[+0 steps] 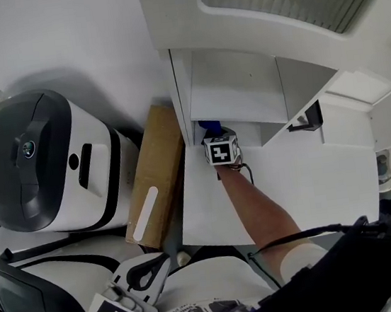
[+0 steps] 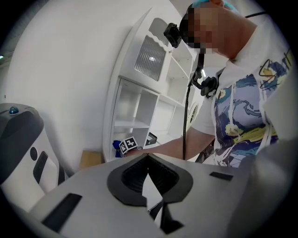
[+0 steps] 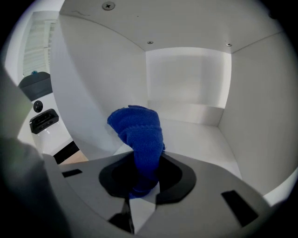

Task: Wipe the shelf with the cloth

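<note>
Reaching into the leftmost compartment of the white painted shelf unit (image 3: 200,139), the right gripper (image 3: 142,176) is clamped on a bunched blue terry cloth (image 3: 138,132). The cloth is pinched at one end, and the free wad stands out ahead of the jaws, close to the compartment's left wall and near the front-left corner of the shelf board. Whether the wad is pressing on the board or is held just above it cannot be told from these views.

The left gripper (image 2: 148,163) hangs back by the person's torso, well apart from the shelf. Its jaws are together with nothing between them.

The cloth looks light, soft and floppy, so it will fold and drag rather than push stiffly. Its looped pile should grip the smooth painted board instead of sliding off it. The hold near the cloth's end seems sound, but a grip closer to the middle of the wad would leave less loose fabric to roll under during a stroke. Wiping the back corners will probably mean laying the wad flat on the board and pressing lightly.
</note>
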A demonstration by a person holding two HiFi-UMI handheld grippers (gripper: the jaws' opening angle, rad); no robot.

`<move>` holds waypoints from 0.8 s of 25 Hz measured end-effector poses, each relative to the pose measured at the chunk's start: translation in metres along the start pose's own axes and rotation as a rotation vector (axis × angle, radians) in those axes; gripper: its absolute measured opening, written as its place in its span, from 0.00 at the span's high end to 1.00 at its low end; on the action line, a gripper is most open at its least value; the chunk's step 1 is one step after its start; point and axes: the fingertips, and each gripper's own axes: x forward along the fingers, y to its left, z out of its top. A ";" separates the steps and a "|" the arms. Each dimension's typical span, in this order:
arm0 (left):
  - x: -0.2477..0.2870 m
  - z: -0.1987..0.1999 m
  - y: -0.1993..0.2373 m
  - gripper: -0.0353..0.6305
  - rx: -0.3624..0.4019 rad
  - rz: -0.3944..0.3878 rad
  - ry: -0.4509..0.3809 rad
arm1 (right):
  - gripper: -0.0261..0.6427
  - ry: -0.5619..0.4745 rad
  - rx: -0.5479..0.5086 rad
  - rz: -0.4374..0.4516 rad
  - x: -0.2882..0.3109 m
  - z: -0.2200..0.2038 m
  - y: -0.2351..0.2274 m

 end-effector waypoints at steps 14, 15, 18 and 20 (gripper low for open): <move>0.022 0.008 -0.013 0.93 0.033 -0.092 0.004 | 0.81 0.028 0.072 -0.213 -0.039 -0.029 -0.105; 0.022 0.007 -0.013 0.93 0.031 -0.094 0.012 | 0.81 0.025 0.072 -0.214 -0.041 -0.029 -0.106; 0.022 0.007 -0.014 0.93 0.012 -0.093 0.018 | 0.81 0.003 0.066 -0.184 -0.043 -0.026 -0.095; 0.022 0.007 -0.012 0.93 0.023 -0.089 0.012 | 0.81 -0.013 0.053 -0.142 -0.041 -0.023 -0.078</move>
